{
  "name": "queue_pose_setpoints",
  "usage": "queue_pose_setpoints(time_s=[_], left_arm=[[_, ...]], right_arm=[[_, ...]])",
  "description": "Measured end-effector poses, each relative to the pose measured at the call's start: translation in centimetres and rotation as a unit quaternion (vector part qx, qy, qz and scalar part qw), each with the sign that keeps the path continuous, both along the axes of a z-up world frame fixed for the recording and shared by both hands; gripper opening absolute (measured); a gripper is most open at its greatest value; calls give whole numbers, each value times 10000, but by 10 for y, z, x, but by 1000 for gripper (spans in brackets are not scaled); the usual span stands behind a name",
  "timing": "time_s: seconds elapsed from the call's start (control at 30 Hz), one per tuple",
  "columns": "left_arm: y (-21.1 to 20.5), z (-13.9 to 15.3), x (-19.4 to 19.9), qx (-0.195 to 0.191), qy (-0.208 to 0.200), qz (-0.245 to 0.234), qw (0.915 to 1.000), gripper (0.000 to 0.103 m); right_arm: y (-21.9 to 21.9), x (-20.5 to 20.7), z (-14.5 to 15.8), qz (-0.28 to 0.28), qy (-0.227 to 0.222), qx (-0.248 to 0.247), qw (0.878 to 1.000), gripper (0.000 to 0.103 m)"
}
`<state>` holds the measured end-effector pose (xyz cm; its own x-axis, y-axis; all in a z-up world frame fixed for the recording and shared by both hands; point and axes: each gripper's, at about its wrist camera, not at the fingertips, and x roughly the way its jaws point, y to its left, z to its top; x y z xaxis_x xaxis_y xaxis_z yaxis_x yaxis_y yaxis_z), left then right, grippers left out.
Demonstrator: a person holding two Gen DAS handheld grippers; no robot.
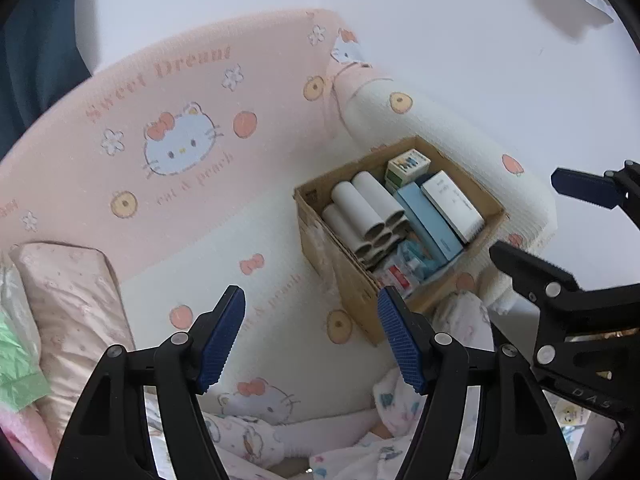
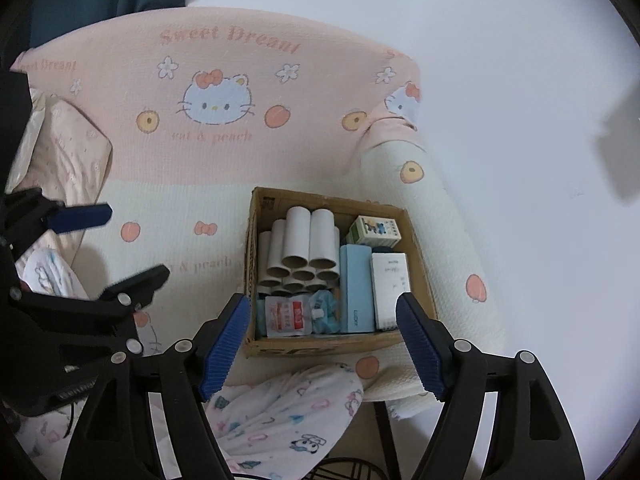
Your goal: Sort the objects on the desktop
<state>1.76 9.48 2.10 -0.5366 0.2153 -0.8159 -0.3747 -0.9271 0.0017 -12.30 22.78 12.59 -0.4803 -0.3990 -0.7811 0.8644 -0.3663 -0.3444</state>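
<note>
Here, both the left gripper (image 1: 312, 334) and right gripper (image 2: 322, 344) gape wide, empty — the open brown cardboard box (image 2: 256, 240) of grey paper tubes (image 2: 302, 246) sits at twelve o'clock of the right one, perhaps just below it.

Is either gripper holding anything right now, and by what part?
Nothing held. The left gripper and right gripper are both open and empty above the cardboard box.

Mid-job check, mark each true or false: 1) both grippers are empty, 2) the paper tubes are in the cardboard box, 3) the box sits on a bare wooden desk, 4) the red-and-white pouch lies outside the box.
1) Left gripper and right gripper are empty: true, both stand open.
2) Paper tubes are in the cardboard box: true.
3) Box on a bare wooden desk: false, it sits on a pink-and-white cartoon blanket.
4) Red-and-white pouch outside the box: false, it lies inside, at the near wall.
</note>
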Motion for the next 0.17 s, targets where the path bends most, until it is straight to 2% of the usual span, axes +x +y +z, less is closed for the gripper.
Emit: queue_pose_setpoints(time_s=[0.17], left_arm=[[6,8,5,-151,188,19,9997,73]], right_arm=[[3,-4,-1,-40,43,-28,10000,75]])
